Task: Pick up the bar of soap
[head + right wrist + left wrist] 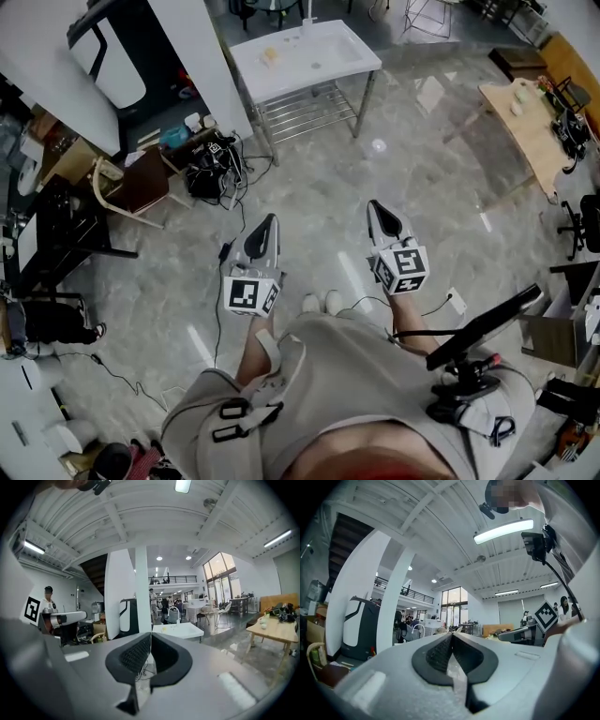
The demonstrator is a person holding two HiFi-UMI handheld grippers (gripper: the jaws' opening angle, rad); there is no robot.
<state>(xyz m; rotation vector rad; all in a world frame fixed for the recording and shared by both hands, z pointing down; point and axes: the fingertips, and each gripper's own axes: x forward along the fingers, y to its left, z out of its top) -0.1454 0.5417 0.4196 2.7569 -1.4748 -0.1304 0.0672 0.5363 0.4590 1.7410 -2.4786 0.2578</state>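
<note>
The left tool [271, 219] and the right tool [374, 205] each have their jaws pressed together with nothing between them, side by side above the floor [328, 178]. Well ahead of both tips stands a white tabletop [345, 49]. The small yellowish bar of soap [270, 56] lies near its left end, touched by neither tool.

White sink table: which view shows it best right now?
Head view: it shows the white sink table from above, whole top visible, a small yellowish item on it. The right gripper view shows it distant and edge-on. The left gripper view doesn't clearly show it.
</note>
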